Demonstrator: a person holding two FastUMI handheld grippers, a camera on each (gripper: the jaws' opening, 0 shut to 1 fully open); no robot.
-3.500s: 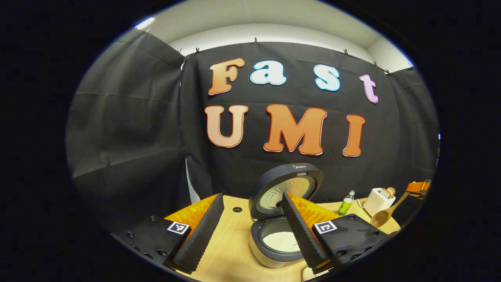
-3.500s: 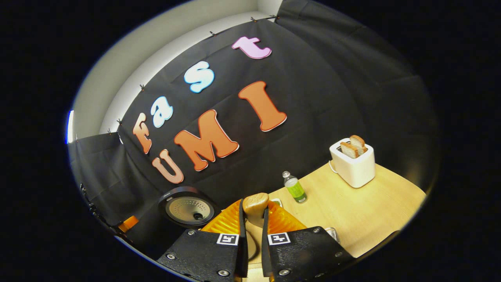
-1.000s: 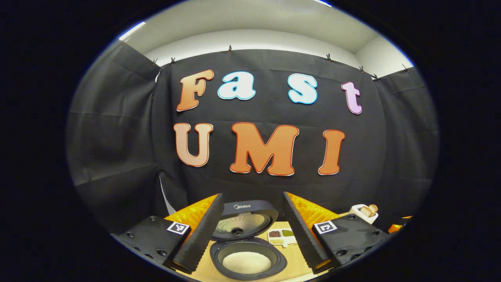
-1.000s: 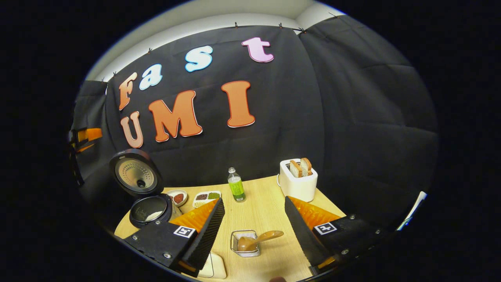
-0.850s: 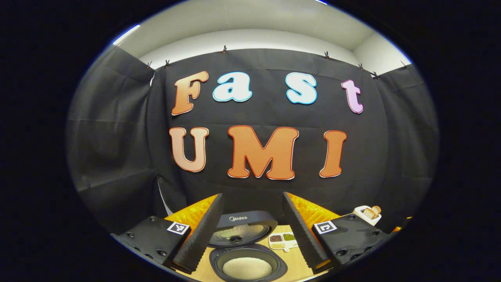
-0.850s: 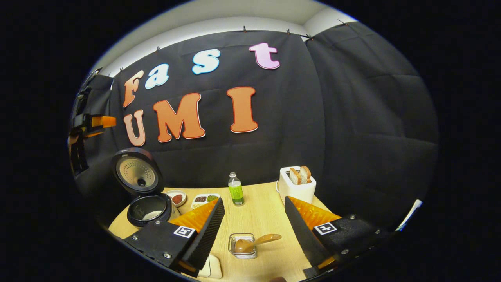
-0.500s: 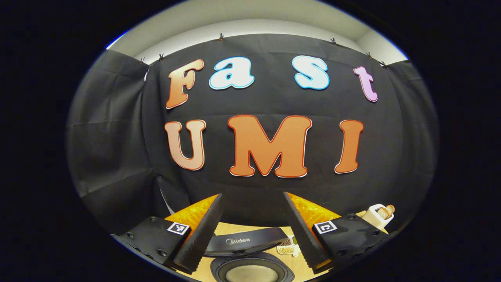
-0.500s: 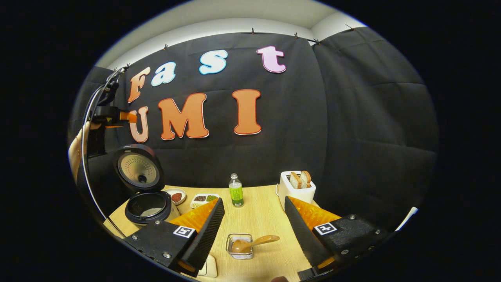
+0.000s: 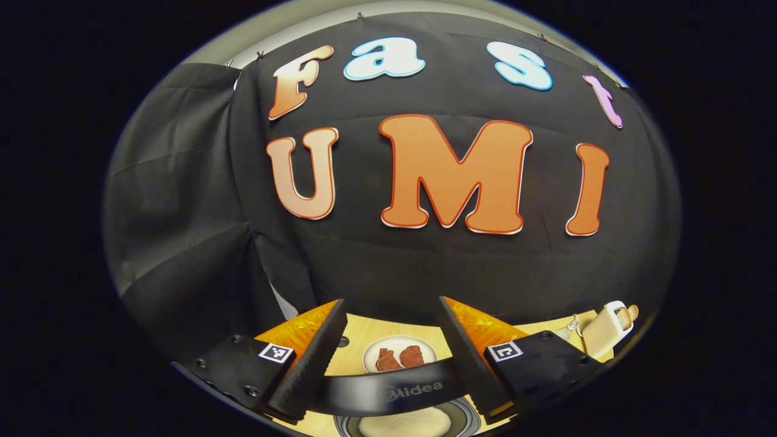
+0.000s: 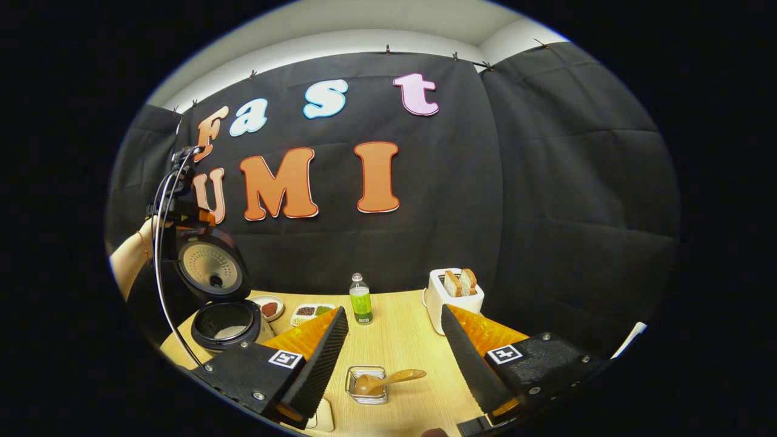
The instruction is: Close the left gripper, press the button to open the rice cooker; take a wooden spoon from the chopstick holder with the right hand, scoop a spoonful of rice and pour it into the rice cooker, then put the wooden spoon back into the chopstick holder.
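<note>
1. My left gripper [image 9: 391,358] is wide open and holds nothing. It hangs over the top edge of the rice cooker [image 9: 388,388] lid.
2. The lid stands up, and white rice [image 9: 403,422] lies in the pot.
3. My right gripper [image 10: 394,358] is wide open and empty too.
4. The wooden spoon [image 10: 382,381] rests in the chopstick holder [image 10: 366,383] on the table [image 10: 400,340], between my right fingers.

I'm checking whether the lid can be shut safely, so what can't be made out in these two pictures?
- Dark rice cooker: in the left gripper view its raised lid hides most of the pot; the rice is cut off by the bottom edge.
- Cooker's button: not discernible.
- Left gripper, right gripper view: too small to judge its fingers.
- Wooden spoon in the wire chopstick holder: leftover grains too small to tell.
</note>
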